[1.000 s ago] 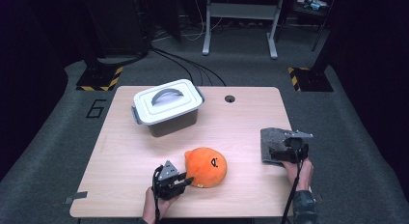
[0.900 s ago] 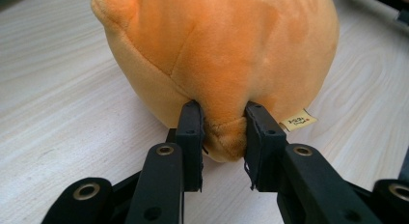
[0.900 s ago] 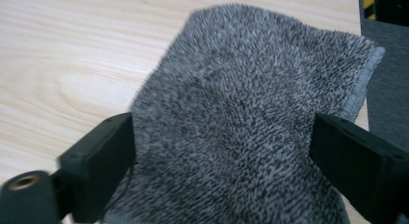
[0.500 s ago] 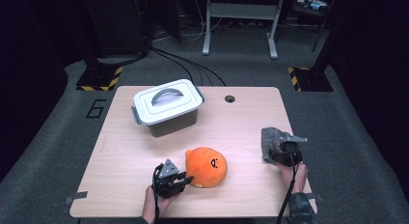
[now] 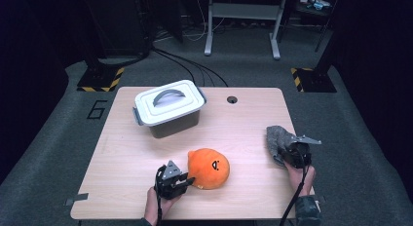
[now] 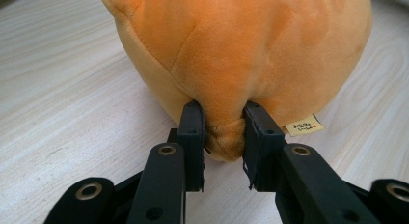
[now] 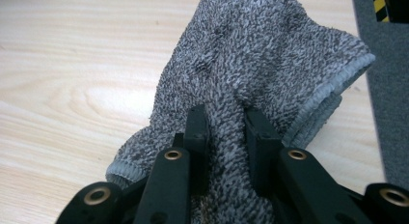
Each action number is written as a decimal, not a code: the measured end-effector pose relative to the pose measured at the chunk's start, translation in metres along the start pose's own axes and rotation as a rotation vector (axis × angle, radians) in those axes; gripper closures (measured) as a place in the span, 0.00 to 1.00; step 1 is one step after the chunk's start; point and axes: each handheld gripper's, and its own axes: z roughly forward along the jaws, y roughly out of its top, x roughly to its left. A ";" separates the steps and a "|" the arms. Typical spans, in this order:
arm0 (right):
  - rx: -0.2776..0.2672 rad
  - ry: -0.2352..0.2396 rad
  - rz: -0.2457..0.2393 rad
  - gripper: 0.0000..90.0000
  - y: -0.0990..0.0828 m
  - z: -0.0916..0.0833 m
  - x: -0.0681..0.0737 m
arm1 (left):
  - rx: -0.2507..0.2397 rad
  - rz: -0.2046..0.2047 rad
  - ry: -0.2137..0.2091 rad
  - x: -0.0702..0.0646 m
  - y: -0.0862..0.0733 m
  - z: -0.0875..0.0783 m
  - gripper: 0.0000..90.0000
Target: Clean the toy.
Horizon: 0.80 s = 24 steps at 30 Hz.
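Note:
An orange plush toy with a small face lies near the table's front edge. My left gripper is at its left side, shut on a fold of the orange plush toy, as the left gripper view shows. A grey knitted cloth lies bunched at the table's right edge. My right gripper has just been closing and now pinches a ridge of the grey cloth between its pads.
A grey storage box with a white lid and handle stands at the back left of the wooden table. A cable hole sits near the back edge. Dark floor and stand legs lie beyond.
The right gripper has shifted slightly over the grey cloth, which looks more bunched up now. The left gripper and the plush toy have stayed where they were.

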 end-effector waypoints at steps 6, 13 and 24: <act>-0.016 0.028 -0.011 0.82 0.007 -0.009 0.004 | -0.006 0.004 0.011 -0.001 -0.002 -0.001 0.80; -0.037 0.091 -0.040 0.82 0.016 -0.021 0.021 | -0.012 0.004 0.019 -0.005 -0.002 -0.001 0.80; -0.056 0.206 -0.100 0.81 0.025 -0.036 0.052 | -0.007 -0.003 0.020 -0.004 0.001 -0.002 0.79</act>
